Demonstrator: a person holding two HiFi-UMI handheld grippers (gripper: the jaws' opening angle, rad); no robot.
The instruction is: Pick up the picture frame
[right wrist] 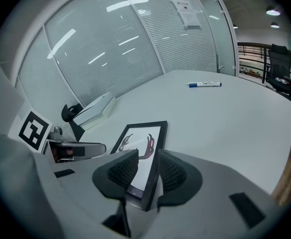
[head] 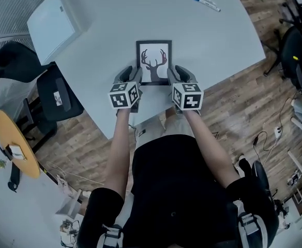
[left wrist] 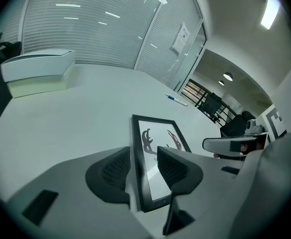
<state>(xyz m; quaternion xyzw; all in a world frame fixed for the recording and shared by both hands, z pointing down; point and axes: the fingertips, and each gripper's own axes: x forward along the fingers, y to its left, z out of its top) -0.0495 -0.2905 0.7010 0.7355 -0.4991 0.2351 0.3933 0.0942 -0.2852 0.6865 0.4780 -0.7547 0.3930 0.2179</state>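
The left gripper (left wrist: 143, 166) has its jaws wide apart over the left side of the black picture frame with a deer drawing (head: 153, 61), not squeezing it. The right gripper (right wrist: 148, 171) sits loose over the frame's right side. The frame lies flat near the close edge of the big white table (head: 104, 40). Its long way points away from the person, antlers at the far end. Both arms (head: 121, 143) reach forward side by side, with the grippers tipped down.

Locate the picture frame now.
Head view: the picture frame lies flat on the white table, centred near the person's edge, flanked at its near end by the left tool and right tool.
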